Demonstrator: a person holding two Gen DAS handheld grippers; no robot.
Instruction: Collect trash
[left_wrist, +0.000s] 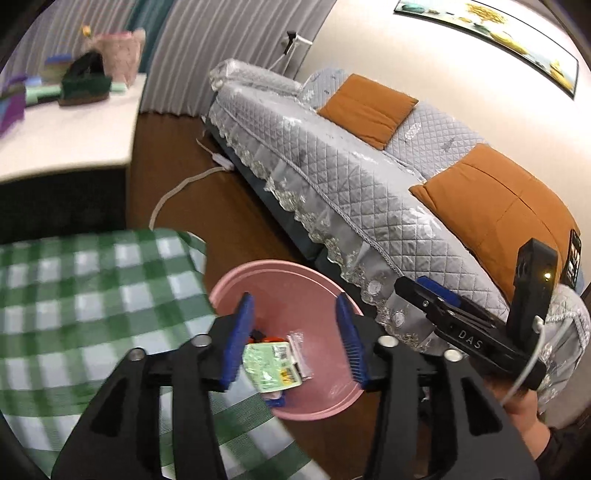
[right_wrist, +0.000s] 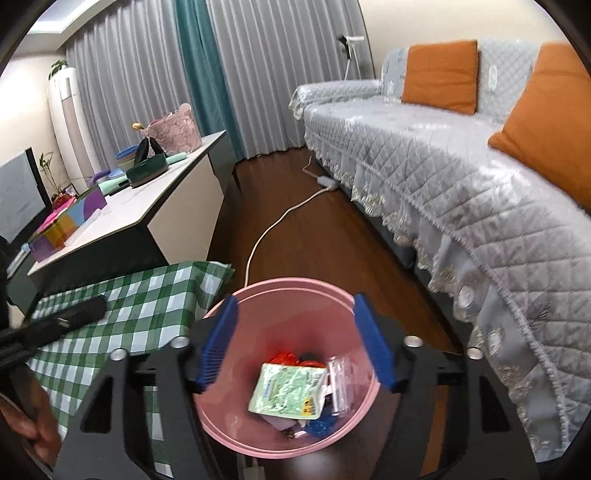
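Note:
A pink trash bin (left_wrist: 325, 391) stands on the wood floor beside the table; it also shows in the right wrist view (right_wrist: 236, 435). Inside lie a green packet (right_wrist: 288, 391), a clear plastic wrapper (right_wrist: 340, 384), red trash (right_wrist: 282, 357) and a blue piece (right_wrist: 317, 426). The green packet (left_wrist: 273, 367) and the clear wrapper (left_wrist: 300, 350) show in the left wrist view too. My left gripper (left_wrist: 295, 314) is open and empty above the bin. My right gripper (right_wrist: 295, 306) is open and empty over the bin's mouth; it also shows at the right of the left wrist view (left_wrist: 417, 286).
A table with a green checked cloth (right_wrist: 140, 306) lies left of the bin. A grey quilted sofa (right_wrist: 461, 177) with orange cushions (right_wrist: 439, 75) runs along the right. A white cable (right_wrist: 273, 225) crosses the floor. A white desk (right_wrist: 147, 199) with boxes stands behind.

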